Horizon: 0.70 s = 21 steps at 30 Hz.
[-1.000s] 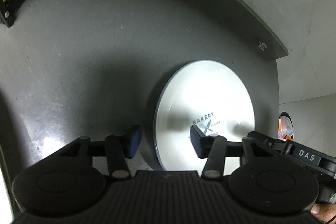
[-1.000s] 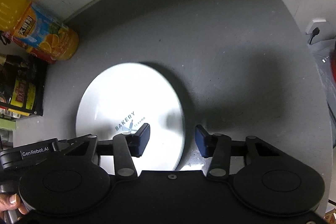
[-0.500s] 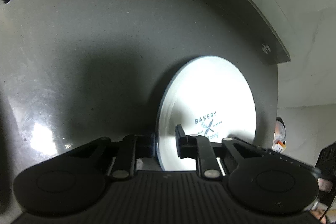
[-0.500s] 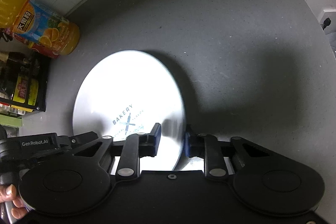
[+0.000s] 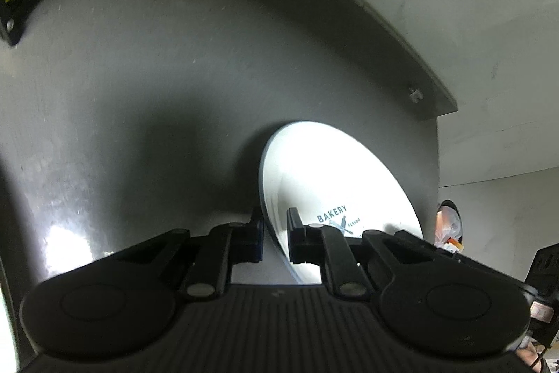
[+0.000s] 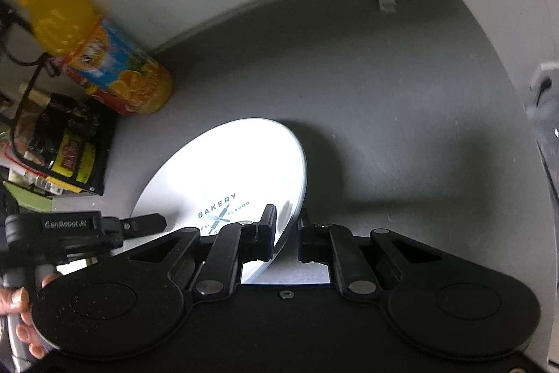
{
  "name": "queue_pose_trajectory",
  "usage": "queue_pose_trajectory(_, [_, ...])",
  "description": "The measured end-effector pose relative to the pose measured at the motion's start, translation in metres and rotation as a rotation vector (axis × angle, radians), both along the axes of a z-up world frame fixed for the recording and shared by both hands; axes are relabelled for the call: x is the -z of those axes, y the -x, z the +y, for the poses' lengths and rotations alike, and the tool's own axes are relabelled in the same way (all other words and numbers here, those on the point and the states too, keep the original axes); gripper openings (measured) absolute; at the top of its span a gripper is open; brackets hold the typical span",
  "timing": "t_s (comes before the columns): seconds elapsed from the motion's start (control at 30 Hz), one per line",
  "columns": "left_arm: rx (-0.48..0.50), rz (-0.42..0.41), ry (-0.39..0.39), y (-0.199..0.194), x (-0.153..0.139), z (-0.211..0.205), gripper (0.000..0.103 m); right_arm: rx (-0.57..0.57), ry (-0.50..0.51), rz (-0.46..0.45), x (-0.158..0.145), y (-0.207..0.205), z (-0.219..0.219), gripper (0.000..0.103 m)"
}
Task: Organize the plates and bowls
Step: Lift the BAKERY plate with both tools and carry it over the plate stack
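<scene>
Progress looks early; only one white plate [image 5: 325,184] printed with "BAKERY" shows, and no bowl, stack or rack appears in either view, so the sorting itself seems still ahead.

Left gripper [image 5: 274,240] has its pads clamped on the plate's rim at about nine o'clock on the dish in the left wrist view, one pad over the printed face and one under the rim; its jaws are closing the last little way with that rim between them; right gripper [image 6: 286,235] is likewise pinched together on the opposite edge, at about five o'clock on the plate in the right wrist view. A hand [image 6: 17,310] holds the left tool's handle at eight o'clock in that same view.

Plate sits over the grey counter [image 5: 139,76], tilted, with a dark shadow beneath its far rim, so it appears to be just off the surface or leaving it; whether any edge touches the counter cannot be told. An orange juice bottle [image 6: 104,65] stands well apart at ten o'clock from the plate, near the wall, with a dark packet holder [image 6: 66,145] just beside it.

Judged from this, the two-handed grasp is done; carrying the plate to its place and setting it down remain, and that place is not in view.
</scene>
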<state>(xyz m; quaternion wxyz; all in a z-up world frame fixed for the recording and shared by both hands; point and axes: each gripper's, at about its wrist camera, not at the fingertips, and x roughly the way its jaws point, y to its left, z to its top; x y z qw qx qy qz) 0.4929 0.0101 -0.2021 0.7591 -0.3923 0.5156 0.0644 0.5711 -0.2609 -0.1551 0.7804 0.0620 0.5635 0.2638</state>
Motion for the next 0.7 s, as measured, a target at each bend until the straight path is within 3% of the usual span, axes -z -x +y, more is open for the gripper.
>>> queue_pose_trajectory(0.7, [0.075,-0.117,-0.006,0.039,-0.061,0.02,0.011,0.049,-0.009,-0.113,-0.058,0.062,0.008,0.012])
